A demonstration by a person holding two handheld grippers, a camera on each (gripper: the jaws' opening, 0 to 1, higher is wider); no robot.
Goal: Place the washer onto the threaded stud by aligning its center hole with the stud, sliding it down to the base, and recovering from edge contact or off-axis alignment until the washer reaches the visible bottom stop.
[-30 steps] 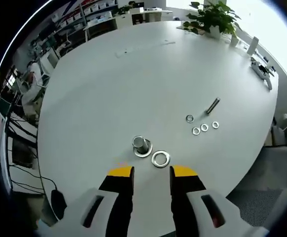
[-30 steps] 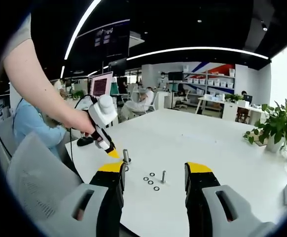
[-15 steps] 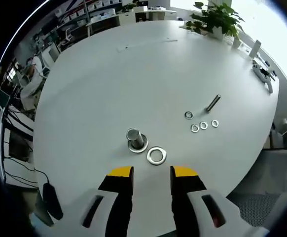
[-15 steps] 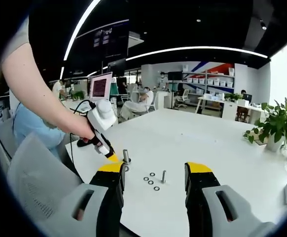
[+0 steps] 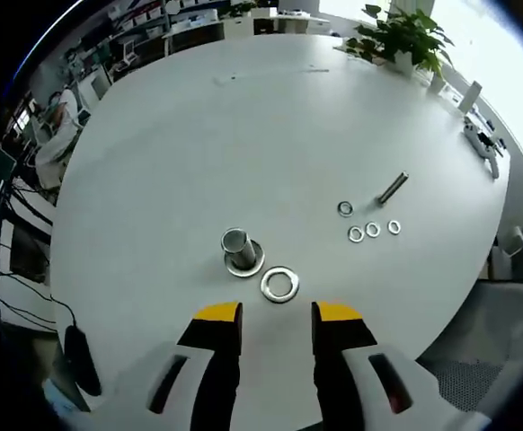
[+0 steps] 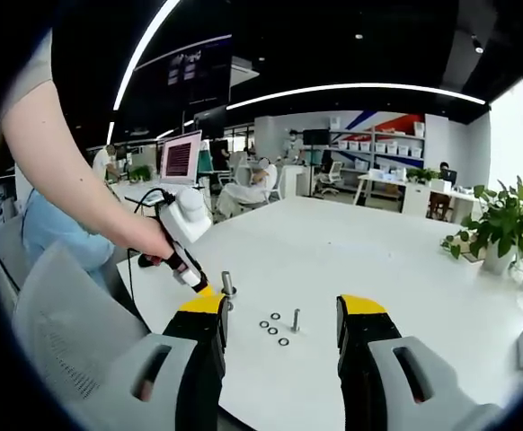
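Note:
A short threaded stud [image 5: 234, 242] stands upright on its flat round base on the white table [image 5: 199, 135]. A large steel washer [image 5: 279, 285] lies flat just beside the stud's base. My left gripper [image 5: 277, 314] hovers over the table just short of this washer, open and empty. From the right gripper view, the stud [image 6: 228, 285] sits at the table's near left, with the left gripper [image 6: 192, 276] in a person's hand close behind it. My right gripper [image 6: 282, 307] is held high and well back from the table, open and empty.
Several small washers [image 5: 372, 230] and a loose bolt [image 5: 392, 189] lie to the right of the stud. A potted plant [image 5: 398, 34] and a grey tool [image 5: 480, 139] stand at the far side. The table's curved edge [image 5: 423, 314] runs close by. Chairs and a seated person [image 6: 59, 238] are at the left.
My left gripper has drawn back a little from the stud and washer, which now sit further up and left in its view. The right gripper has held still.

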